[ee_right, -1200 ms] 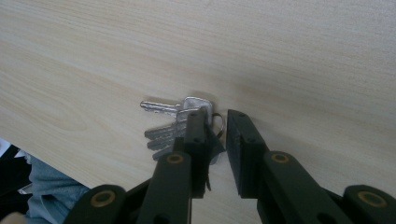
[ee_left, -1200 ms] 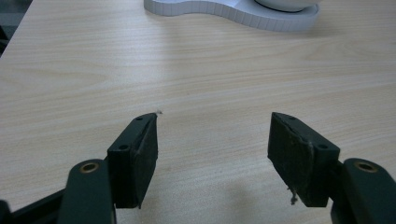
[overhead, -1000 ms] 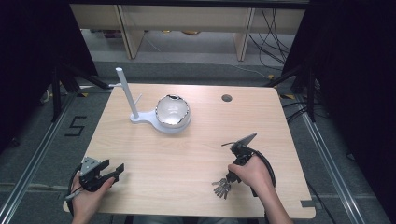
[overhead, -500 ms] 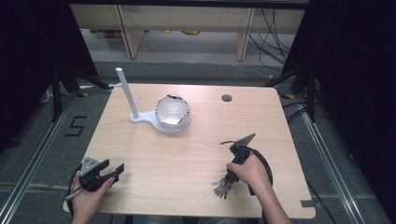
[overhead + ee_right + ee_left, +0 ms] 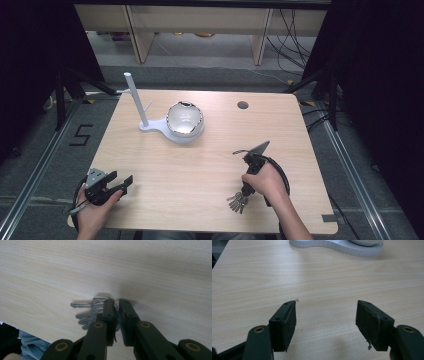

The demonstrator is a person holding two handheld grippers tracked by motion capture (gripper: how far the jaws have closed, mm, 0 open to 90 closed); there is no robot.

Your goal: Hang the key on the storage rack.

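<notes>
— What carries everything?
— A light wooden table (image 5: 200, 165) with a round cable hole (image 5: 243, 105) near its far edge.
— And on it?
— A white stand (image 5: 150, 125) with an upright post and a shiny bowl (image 5: 184, 120), plus a bunch of keys (image 5: 236, 202) near the front edge.

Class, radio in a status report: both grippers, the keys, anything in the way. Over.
Right gripper shut on keys, low on table. Left gripper open, empty, near front left corner. White stand and bowl far side; path looks clear.
</notes>
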